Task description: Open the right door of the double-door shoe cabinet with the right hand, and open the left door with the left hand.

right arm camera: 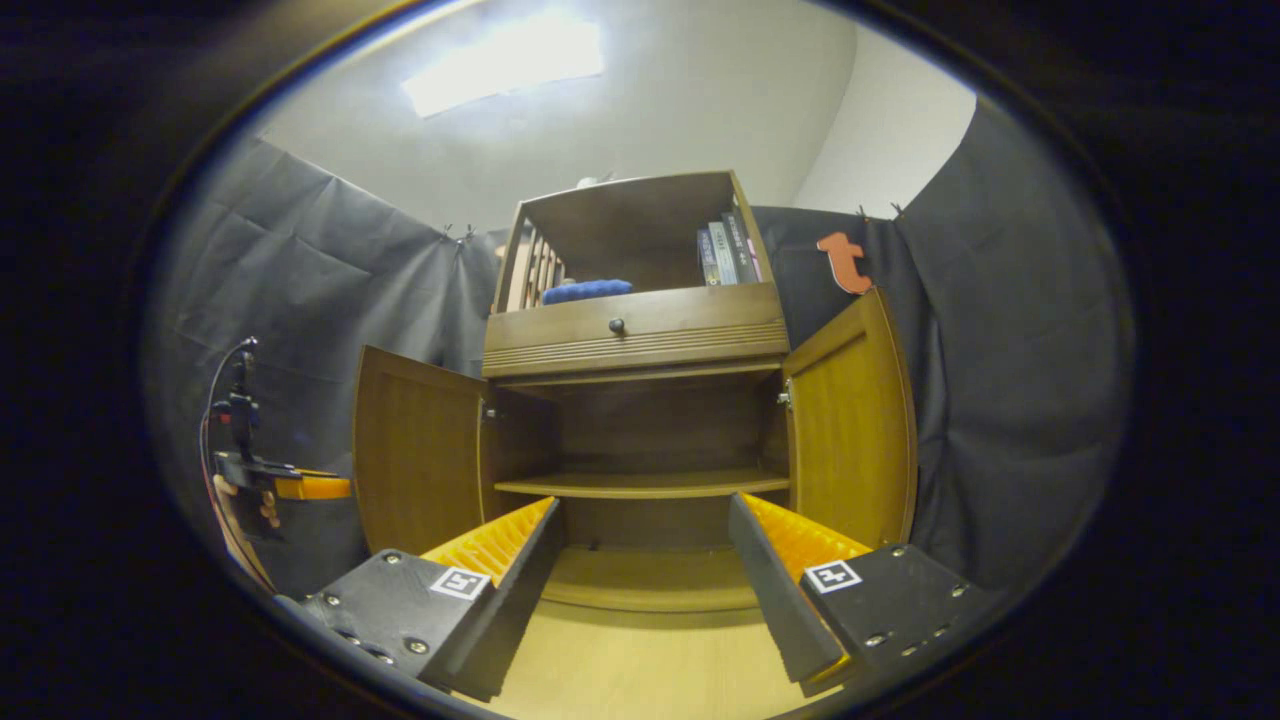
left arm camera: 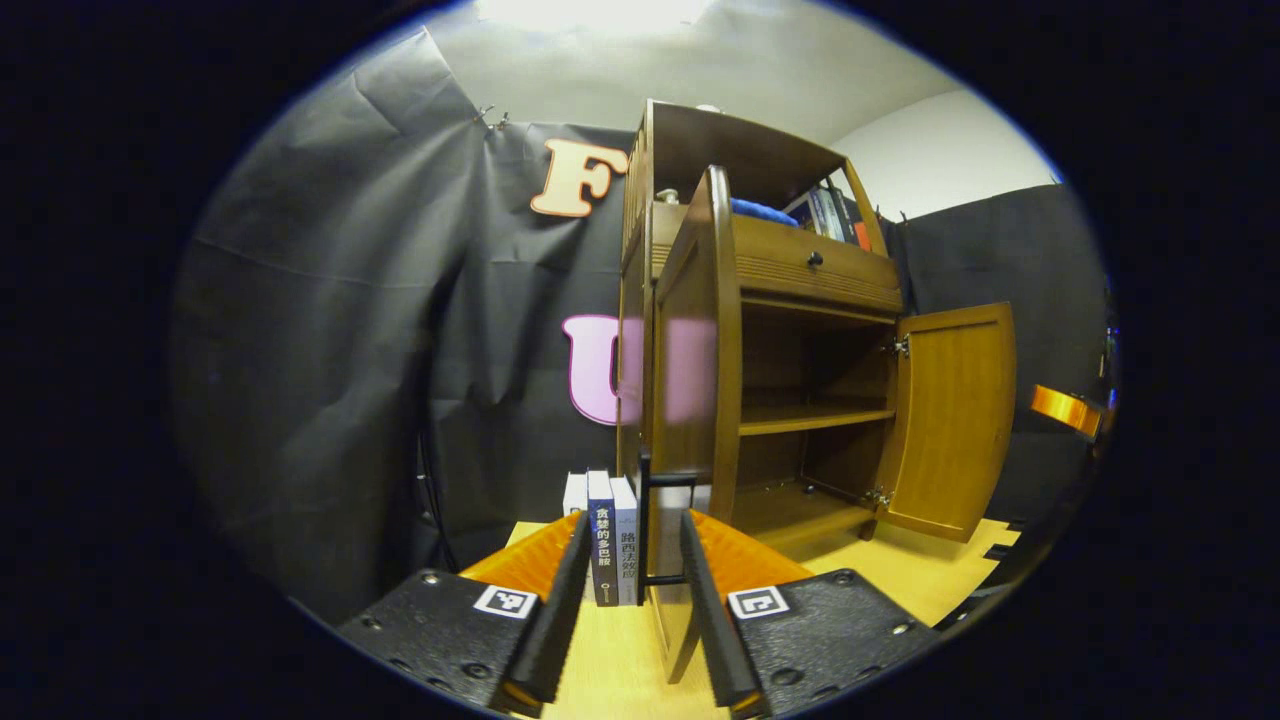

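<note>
The wooden shoe cabinet (right arm camera: 640, 340) stands with both doors swung out. In the left gripper view the left door (left arm camera: 700, 360) is edge-on to me. Its black bar handle (left arm camera: 645, 520) sits between the fingers of my left gripper (left arm camera: 637, 522), which is open, with a gap showing on the left side of the bar. The right door (left arm camera: 950, 420) stands wide open. My right gripper (right arm camera: 644, 503) is open and holds nothing; it faces the bare inner shelf (right arm camera: 640, 485), between the left door (right arm camera: 415, 450) and the right door (right arm camera: 850, 430).
Three books (left arm camera: 610, 540) stand on the light wooden floor (right arm camera: 640, 660) beside the cabinet's left side. A drawer with a dark knob (right arm camera: 617, 325) sits above the doors. Books (right arm camera: 725, 250) and a blue cloth (right arm camera: 585, 290) lie on the top shelf. Black cloth walls surround the booth.
</note>
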